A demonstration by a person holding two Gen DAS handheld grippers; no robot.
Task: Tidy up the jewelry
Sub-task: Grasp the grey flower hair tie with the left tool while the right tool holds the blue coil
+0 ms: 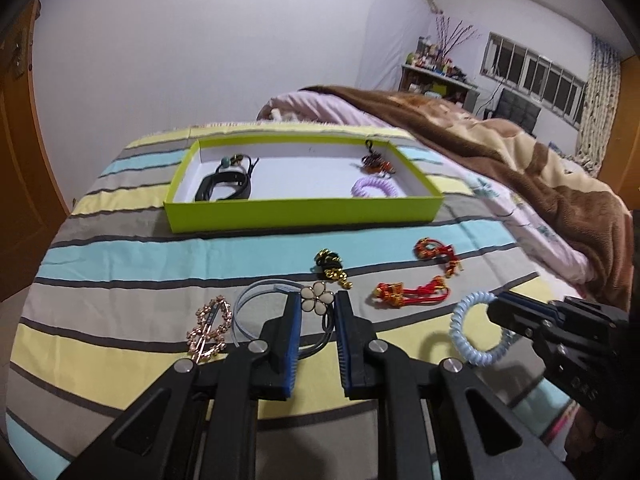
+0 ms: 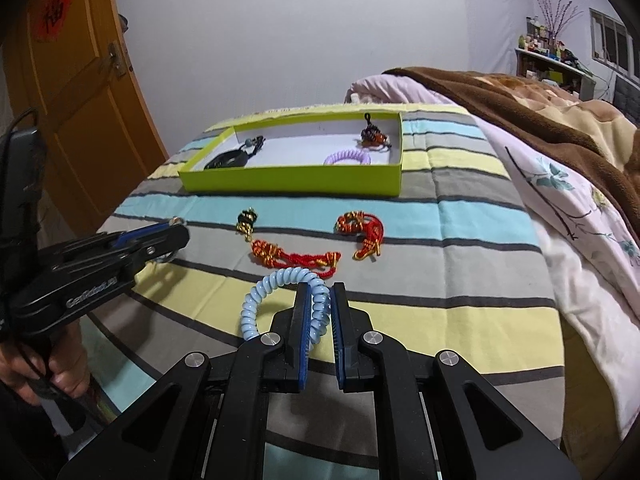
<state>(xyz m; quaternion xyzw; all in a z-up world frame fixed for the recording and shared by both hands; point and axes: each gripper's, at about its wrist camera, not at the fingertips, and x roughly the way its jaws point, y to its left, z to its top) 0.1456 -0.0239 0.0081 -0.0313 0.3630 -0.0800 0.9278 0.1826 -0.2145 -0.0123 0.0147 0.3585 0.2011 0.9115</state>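
Right gripper fingers clamp blue coil tie: light, springy, squashes; grip across coil. Left gripper fingers straddle flower tie, contact unclear.

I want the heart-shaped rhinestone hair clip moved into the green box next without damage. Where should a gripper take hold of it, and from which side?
Probably across the narrow middle of the heart-shaped rhinestone clip, coming from above with the fingers closing on its two long edges. It lies flat on the striped bedspread, so a side approach has little to catch. The grey hair tie lies close on its right, so keep the fingers clear of that.
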